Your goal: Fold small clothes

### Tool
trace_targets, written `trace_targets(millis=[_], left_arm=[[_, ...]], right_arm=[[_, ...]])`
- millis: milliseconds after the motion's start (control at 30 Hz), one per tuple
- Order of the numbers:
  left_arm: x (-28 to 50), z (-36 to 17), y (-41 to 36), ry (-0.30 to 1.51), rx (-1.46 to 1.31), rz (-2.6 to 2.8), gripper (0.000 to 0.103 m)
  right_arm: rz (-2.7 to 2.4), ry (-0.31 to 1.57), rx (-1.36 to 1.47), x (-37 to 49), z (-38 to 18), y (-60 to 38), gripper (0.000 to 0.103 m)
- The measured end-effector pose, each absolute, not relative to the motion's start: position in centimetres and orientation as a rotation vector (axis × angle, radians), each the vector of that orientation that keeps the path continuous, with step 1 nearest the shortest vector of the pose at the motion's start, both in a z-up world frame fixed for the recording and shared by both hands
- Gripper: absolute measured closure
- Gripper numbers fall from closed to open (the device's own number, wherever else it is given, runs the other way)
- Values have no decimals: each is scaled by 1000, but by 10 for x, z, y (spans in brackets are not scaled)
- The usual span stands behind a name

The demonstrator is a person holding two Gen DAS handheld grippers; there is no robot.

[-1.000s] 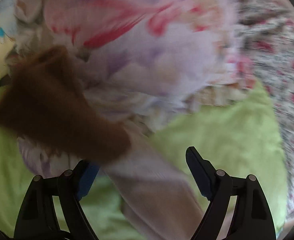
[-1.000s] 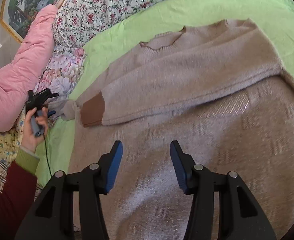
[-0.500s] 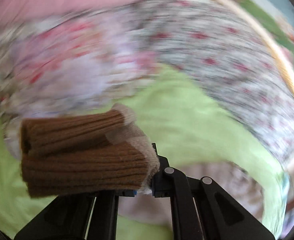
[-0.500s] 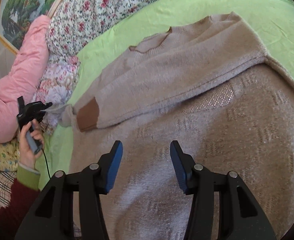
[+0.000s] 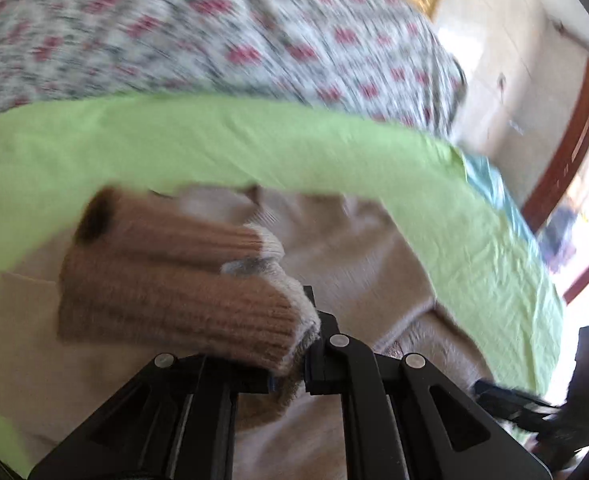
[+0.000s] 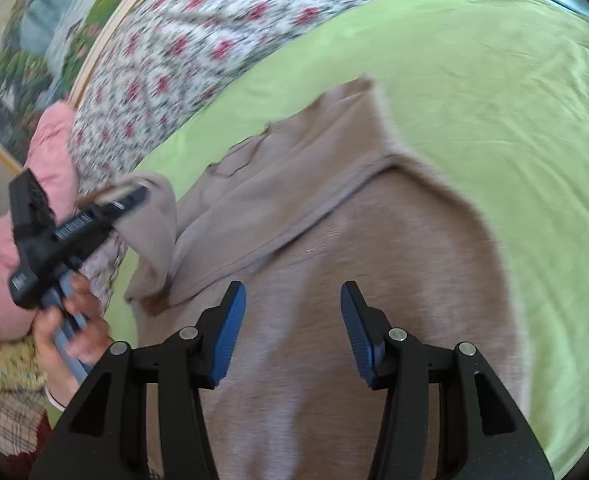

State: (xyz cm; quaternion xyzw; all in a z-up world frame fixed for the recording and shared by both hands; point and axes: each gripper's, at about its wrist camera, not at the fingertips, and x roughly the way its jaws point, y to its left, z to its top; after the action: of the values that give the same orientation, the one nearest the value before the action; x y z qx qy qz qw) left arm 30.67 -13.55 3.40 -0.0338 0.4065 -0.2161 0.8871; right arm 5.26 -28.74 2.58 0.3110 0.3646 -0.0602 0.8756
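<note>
Left wrist view, nearest: left claw [image 5: 290, 364] pinched together on the brown ribbed cuff [image 5: 182, 300] of the sweater sleeve. The cuff bunches up over the left finger and sticks out to the left; a pale beige edge of the knit sits right at the pinch. Frame is motion-blurred, so how deep the cloth sits between the fingers is hard to tell.

Below and beyond the cuff: beige sweater [image 5: 354, 264] spread on the green sheet [image 5: 254, 140] of the bed. Its collar probably shows just past the cuff, though blur makes that unsure. At lower right edge, the black body of the other tool, partly cut off.

Right wrist view, nearest: right claw [image 6: 292, 334] with blue pads spread well apart, nothing between them, hovering over the sweater body [image 6: 374, 300].

Mid-distance: one sleeve lies folded across the chest. To the left, the left claw [image 6: 130, 200], held in the person's left hand [image 6: 74, 328], has the other sleeve [image 6: 154, 220] lifted off the bed; the cloth drapes down from it in a loop.

Farther: green sheet [image 6: 494, 100] around the sweater. Pink pillow [image 6: 50, 152] at left edge. Floral quilt [image 6: 194, 40] along the head of the bed. Farthest, a framed landscape picture [image 6: 34, 52] at upper left.
</note>
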Motion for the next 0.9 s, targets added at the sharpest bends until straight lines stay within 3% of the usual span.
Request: trace_targets(millis=[100, 167, 233, 300, 467, 633, 900], left_arm=[[307, 2, -163, 910, -8, -440, 92], [304, -10, -165, 937, 7, -450, 83], [301, -15, -162, 959, -2, -469, 53], [293, -10, -154, 951, 3, -459, 36], [243, 7, -102, 911, -24, -435, 28], [204, 13, -22, 884, -79, -274, 28], [218, -22, 87, 935, -141, 83, 28]], right_arm=[[-167, 740, 672, 44, 27, -304, 52], [-180, 736, 688, 41, 26, -312, 52], [-185, 733, 694, 40, 26, -316, 52], [-185, 732, 695, 43, 25, -317, 52], [-144, 761, 677, 61, 21, -306, 50], [-74, 782, 615, 95, 19, -285, 42], [-196, 766, 565, 135, 12, -293, 42]])
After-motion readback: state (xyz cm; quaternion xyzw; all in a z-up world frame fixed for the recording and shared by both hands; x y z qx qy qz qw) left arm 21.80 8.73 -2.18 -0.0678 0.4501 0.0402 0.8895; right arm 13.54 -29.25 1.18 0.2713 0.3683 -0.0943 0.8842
